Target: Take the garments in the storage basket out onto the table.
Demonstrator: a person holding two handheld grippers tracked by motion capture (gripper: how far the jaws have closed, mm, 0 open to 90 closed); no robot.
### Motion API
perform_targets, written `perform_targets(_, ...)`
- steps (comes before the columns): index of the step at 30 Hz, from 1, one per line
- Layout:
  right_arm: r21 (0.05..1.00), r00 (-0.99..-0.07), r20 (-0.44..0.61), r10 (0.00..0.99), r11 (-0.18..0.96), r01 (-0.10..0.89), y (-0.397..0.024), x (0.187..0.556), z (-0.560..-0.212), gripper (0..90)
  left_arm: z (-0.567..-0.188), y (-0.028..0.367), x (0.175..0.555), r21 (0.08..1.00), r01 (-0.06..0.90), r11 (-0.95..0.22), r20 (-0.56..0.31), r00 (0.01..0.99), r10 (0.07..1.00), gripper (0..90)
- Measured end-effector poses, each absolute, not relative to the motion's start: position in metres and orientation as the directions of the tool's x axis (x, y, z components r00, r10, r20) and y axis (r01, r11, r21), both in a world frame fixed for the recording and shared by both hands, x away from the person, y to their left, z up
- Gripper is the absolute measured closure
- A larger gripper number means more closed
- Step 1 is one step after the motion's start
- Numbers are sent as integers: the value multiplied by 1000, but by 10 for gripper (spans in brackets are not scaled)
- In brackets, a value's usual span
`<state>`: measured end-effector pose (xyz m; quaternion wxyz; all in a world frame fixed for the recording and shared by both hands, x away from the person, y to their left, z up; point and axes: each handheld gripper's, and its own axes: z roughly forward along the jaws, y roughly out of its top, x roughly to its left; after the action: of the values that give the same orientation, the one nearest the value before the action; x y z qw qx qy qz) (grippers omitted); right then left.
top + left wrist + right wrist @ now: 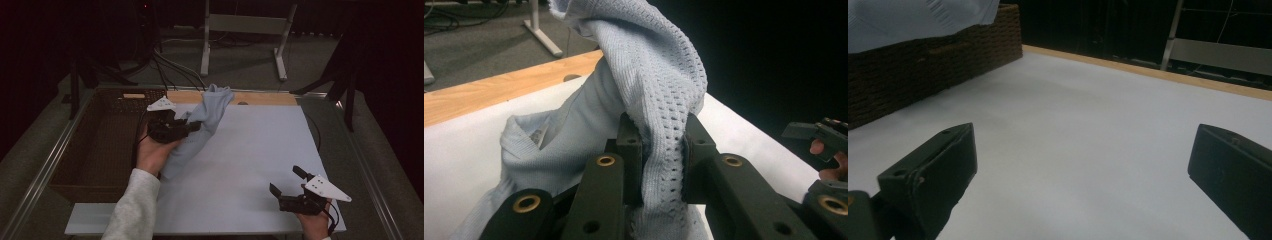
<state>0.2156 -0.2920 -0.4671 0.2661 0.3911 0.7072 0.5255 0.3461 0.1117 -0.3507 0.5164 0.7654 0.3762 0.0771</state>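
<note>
Dim room, white tabletop (250, 165) lit; wicker basket (95, 150) at far left, no cloth in it; left gripper (192, 126) has its fingers (630, 150) clamped on pale blue knit garment (202, 125), lifted beside the basket; carrying step, likely; next, swing it over the basket and release; right gripper (287, 181) idle, fingers apart.
</note>
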Motion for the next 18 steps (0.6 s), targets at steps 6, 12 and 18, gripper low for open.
perform_targets(6,952,-553,35,833,142,273,-292,216,-467,0,-355,111,347,844,504,-186,-276,703,655,762)
perform_targets(12,951,-553,35,832,142,273,-292,216,-467,0,-358,109,347,841,508,-188,-279,703,654,762)
perform_targets(18,950,-553,36,832,143,277,-291,216,-467,0,-360,106,347,838,512,-190,-283,705,650,761)
